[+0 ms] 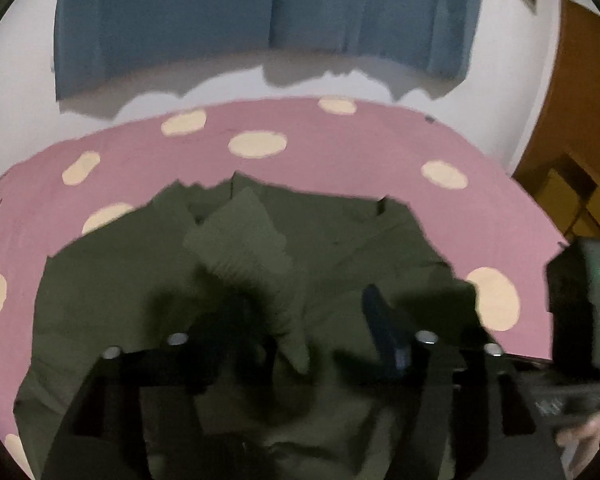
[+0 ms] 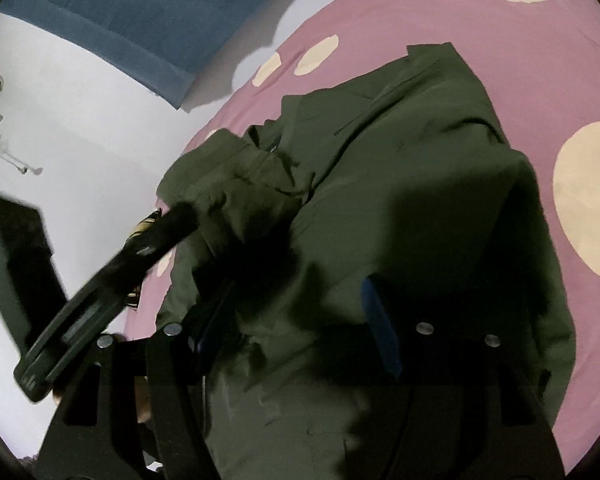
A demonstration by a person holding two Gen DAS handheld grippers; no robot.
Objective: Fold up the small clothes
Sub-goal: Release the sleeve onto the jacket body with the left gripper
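While on one dotted sheet (image 1: 340, 136), one olive garment (image 1: 360, 248) under left gripper (image 1: 304, 320), right gripper (image 2: 296, 312), fingers apart.

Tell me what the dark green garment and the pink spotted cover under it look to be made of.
The dark olive-green garment: seemingly a woven cotton-type cloth, matte, with soft creases and stitched seams; one turned-over flap shows a paler ribbed texture. The pink cover with cream spots: likely smooth printed cotton sheeting, matte, lying flat without sheen.

White wall (image 1: 20, 92); blue curtain (image 1: 220, 12); brown wooden door (image 1: 572, 92); pink cream-dotted bedsheet (image 1: 340, 148).
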